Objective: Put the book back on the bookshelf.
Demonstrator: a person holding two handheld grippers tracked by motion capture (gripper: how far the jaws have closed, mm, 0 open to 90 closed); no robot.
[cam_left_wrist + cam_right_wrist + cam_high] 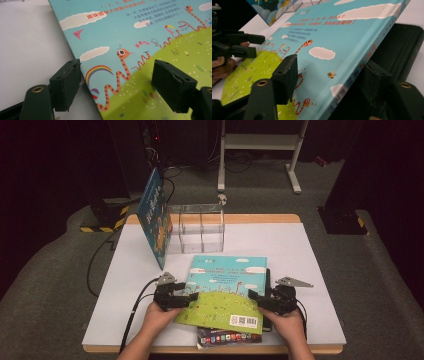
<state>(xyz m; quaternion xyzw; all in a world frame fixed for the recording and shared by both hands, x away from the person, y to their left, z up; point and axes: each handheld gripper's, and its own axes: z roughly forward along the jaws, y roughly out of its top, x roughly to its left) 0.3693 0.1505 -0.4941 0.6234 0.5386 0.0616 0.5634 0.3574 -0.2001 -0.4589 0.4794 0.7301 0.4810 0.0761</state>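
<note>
I have the white table [310,270] under me, then the clear acrylic organizer [200,227] far ahead of both sets of fingers with a blue picture book [155,217] leaning upright against its left side. Nearer, the snake picture book [227,292] lies back cover up between my two grippers, its near end raised over a dark book [227,338] that peeks out beneath.

My left gripper [186,299] straddles the book's left edge: one finger [65,83] is below and outside the cover, the other [172,83] above the green hill, both spread and clear of the board. My right gripper [254,297] straddles the spine side, upper finger [285,77] over the cover, lower one under it; there too I judge the jaws apart, not yet pinching.

To do this lift well, I would slide both grippers further inward so the pads sit fully on the cover, close them together, and raise both ends evenly; a corner-only bite could let the book swing or slip.
</note>
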